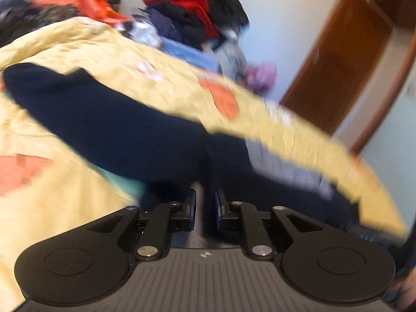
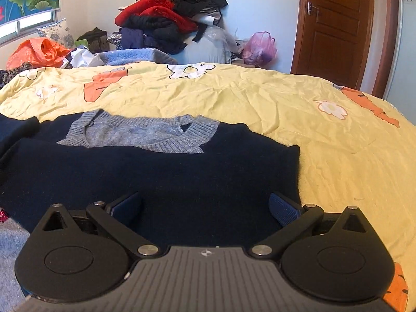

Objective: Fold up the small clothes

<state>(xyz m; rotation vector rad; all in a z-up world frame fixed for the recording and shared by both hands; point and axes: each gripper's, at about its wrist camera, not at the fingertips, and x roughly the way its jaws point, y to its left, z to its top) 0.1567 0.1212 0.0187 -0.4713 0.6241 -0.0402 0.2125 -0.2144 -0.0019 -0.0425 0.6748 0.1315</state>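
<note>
A navy sweater [image 2: 169, 176] with a grey knit collar [image 2: 140, 132] lies flat on the yellow bedspread [image 2: 260, 104]. My right gripper [image 2: 205, 205] hovers just over its near part, open wide, with nothing pinched between its blue pads [image 2: 283, 209]. The left wrist view is motion-blurred. There the navy sweater [image 1: 117, 130] stretches from the upper left down to my left gripper [image 1: 205, 206], and a grey patch [image 1: 280, 166] shows at the right. The left jaws stand only a narrow gap apart, right at the dark cloth. Whether cloth lies between the pads is unclear.
A heap of red, black and blue clothes [image 2: 166, 18] is piled at the far side of the bed, with an orange plastic bag [image 2: 39, 52] at the left and a pink bag [image 2: 260, 46] at the right. A brown door [image 2: 335, 26] stands beyond the bed's right corner.
</note>
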